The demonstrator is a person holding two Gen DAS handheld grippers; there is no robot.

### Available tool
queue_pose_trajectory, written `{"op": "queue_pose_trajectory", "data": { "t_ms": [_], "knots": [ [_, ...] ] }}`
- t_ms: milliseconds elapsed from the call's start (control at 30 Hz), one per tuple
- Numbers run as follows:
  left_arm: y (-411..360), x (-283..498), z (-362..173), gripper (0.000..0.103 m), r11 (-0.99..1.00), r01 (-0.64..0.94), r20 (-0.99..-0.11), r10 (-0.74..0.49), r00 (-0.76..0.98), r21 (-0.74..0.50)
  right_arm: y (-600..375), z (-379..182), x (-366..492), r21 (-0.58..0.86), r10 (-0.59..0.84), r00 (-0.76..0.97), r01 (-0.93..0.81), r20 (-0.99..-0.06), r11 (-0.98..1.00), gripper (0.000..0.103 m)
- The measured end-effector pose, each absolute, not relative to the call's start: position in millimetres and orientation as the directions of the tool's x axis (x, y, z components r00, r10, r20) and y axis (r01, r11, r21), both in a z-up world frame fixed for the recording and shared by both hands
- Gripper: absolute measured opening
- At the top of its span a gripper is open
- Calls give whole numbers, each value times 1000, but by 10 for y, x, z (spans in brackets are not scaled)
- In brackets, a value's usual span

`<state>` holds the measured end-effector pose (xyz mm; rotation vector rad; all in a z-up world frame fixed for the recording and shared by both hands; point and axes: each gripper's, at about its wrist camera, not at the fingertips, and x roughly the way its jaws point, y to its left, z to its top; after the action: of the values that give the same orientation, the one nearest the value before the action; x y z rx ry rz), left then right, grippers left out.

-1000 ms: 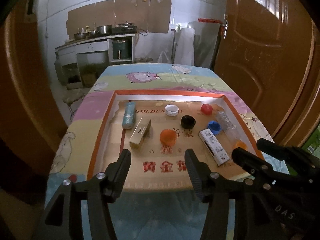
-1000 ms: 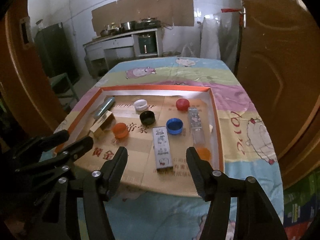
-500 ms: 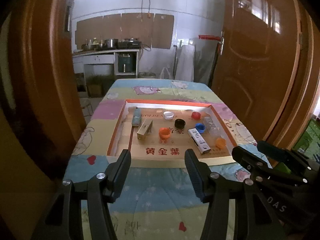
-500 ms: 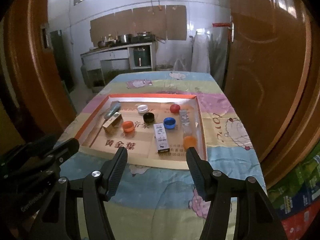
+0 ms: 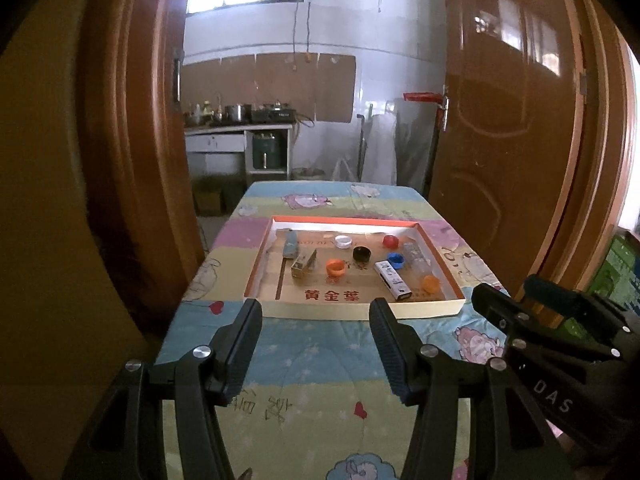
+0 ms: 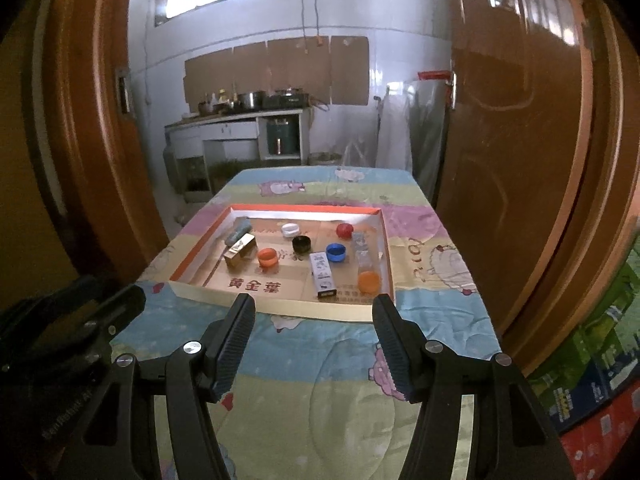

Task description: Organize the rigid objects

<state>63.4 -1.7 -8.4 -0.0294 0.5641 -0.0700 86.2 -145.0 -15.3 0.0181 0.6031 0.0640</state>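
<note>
A shallow cardboard tray [image 5: 360, 313] [image 6: 304, 312] with an orange rim lies on the bed. In it are an orange cap [image 5: 335, 268] [image 6: 267, 257], a black cap [image 5: 362, 254], a white cap [image 5: 343, 241], a red cap [image 5: 390, 241], a blue cap [image 5: 396, 260] [image 6: 336, 252], a white box [image 5: 393, 278] [image 6: 322, 274], a gold box [image 5: 304, 265] [image 6: 239, 255], a teal tube [image 5: 290, 245] and a clear bottle with an orange cap [image 6: 367, 266]. My left gripper [image 5: 316, 320] and right gripper [image 6: 314, 312] are open and empty, well short of the tray.
The tray rests on a cartoon-print quilt [image 5: 320, 364] that covers the bed. Brown doors [image 5: 512, 140] flank both sides. A kitchen counter [image 5: 236, 130] with pots stands at the far wall. Coloured cartons [image 6: 600, 392] are stacked at the right.
Both grippers have pulled back and risen away from the tray, which now looks smaller and farther off. More of the quilt and the doorway shows. The jaws stay open.
</note>
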Motion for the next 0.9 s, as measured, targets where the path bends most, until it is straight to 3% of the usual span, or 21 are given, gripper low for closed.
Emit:
{"op": "queue_pose_trajectory", "data": {
  "t_ms": [900],
  "knots": [
    [78,-111,105,56,998,22,-453,-47,890,-60,-1339,11,59,18,51,862,-49,-504,999,63]
  ]
}}
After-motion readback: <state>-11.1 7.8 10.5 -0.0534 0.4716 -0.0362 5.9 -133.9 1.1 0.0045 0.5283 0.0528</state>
